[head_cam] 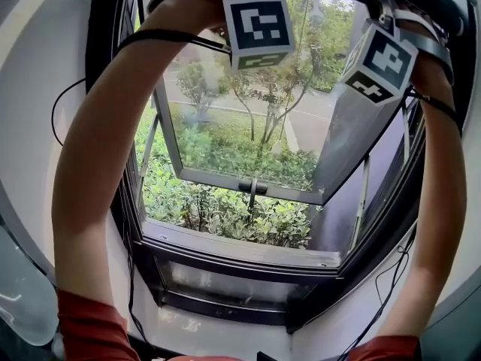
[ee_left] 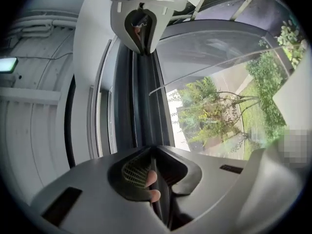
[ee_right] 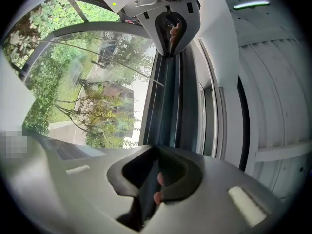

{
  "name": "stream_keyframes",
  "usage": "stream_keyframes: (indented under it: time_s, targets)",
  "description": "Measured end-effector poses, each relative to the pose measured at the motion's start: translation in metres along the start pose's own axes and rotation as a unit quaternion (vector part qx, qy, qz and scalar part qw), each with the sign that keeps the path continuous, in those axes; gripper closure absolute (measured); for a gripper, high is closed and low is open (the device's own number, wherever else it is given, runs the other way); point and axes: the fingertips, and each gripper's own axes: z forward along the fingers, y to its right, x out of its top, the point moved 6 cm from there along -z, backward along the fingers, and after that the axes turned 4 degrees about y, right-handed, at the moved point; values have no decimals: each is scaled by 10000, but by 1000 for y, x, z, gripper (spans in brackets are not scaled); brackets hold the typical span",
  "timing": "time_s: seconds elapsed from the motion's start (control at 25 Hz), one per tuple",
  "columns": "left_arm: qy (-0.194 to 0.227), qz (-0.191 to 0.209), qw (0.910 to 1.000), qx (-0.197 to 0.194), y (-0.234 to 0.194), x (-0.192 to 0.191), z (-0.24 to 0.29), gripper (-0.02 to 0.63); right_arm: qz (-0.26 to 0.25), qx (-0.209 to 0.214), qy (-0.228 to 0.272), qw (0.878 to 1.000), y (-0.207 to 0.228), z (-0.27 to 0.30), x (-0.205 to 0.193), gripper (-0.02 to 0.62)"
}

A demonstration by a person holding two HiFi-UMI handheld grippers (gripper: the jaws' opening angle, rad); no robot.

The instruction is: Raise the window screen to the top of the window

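The lift is in hand, and judging by the reach it looks far along. In the head view both arms stretch overhead, with the marker cubes (head_cam: pixel 258 27) at twelve and one o'clock, high against the window frame (head_cam: pixel 96 51); the open sash (head_cam: pixel 248 186) and the garden lie below them toward six o'clock. The left gripper (ee_left: pixel 156 155) is clamped on the window screen's pull bar (ee_left: pixel 144 101), a thin dark strip pinched between its pads at six o'clock of the left gripper view and running up toward twelve; the right gripper (ee_right: pixel 157 152) bites the same bar in the same way in its own view, and each gripper shows at twelve o'clock of the other's view, so the two hold the bar well apart along its length. Whether mesh hangs below the bar I cannot tell. The next move probably calls for both hands to go up evenly, so that the bar stays square in its side tracks until it meets the frame's top; the clamps should likely let go only once it has seated there.
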Motion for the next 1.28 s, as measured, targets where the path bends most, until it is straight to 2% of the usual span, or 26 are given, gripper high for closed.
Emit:
stream_keyframes:
  time_s: [0.12,0.36,0.64,0.76,0.96,1.28]
  targets:
    - [-82,40,10000,-28,-10,1,11,566,-4,-46,-54,10000,11,8,-1,552]
    - [120,-29,9999,-1,-11,-2,13,565,-25,-45,12,10000,11,12,-3,552]
    - [105,-104,9999,29,-10,-1,14,565,137,-142,40,9998,11,12,-5,548]
    - [143,-197,9997,74,-8,-1,12,564,209,-200,109,9995,12,9,-4,532]
    - [328,-418,9985,146,-2,1,1,496,378,-31,189,9991,4,5,-3,477]
    - [653,-917,9936,137,18,6,-28,466,802,-110,498,9955,-25,-16,0,462]
